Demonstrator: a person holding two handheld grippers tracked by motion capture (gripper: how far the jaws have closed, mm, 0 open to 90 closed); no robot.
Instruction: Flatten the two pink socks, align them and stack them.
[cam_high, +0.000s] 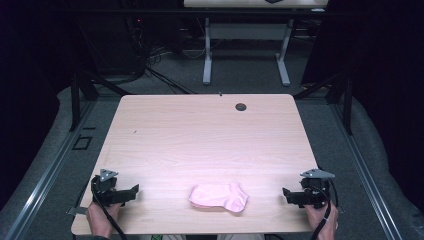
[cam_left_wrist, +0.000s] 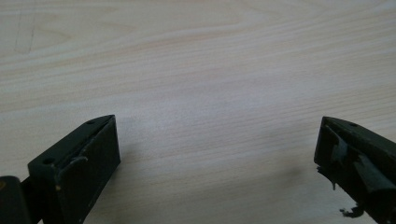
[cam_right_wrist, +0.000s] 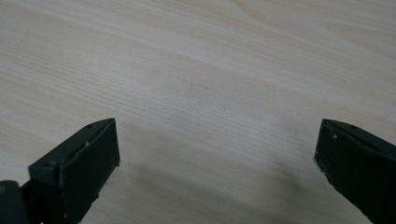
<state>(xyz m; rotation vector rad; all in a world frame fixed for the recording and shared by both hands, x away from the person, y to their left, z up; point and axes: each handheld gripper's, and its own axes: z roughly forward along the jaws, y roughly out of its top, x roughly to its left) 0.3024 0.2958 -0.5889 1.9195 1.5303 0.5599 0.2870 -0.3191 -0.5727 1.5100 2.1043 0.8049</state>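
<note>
A: Where does the pink sock (cam_high: 219, 196) lie?

B: It lies flat on the light wooden desk (cam_high: 200, 135), close to the near edge and roughly midway between the two near corners. It looks folded or bunched, with one rounded end towards the right.

A: And the left gripper (cam_high: 134, 190)?

B: It sits low at the near left corner of the desk, held in the person's left hand (cam_high: 100, 216), pointing across the desk towards the sock. It is well apart from the sock. In the left gripper view its black fingers (cam_left_wrist: 88, 163) stand spread wide, with nothing but bare wood grain between them.

A: Is the right gripper (cam_high: 285, 193) the same?

B: Much the same, mirrored. It is at the near right corner, in the person's right hand (cam_high: 322, 220), also aimed inward at the sock and also apart from it. In the right gripper view its fingers (cam_right_wrist: 86, 161) are spread wide over bare desk, pinching nothing.

A: Anything else on the desk?

B: A small dark round cable hole (cam_high: 241, 106) near the far edge, right of the middle. Each gripper carries a grey three-cornered plate (cam_high: 107, 174) on top, and a black cable (cam_high: 112, 222) trails back from the left one past the near edge.

A: So the sock is untouched?

B: Yes, neither gripper touches it; it lies between them.
</note>
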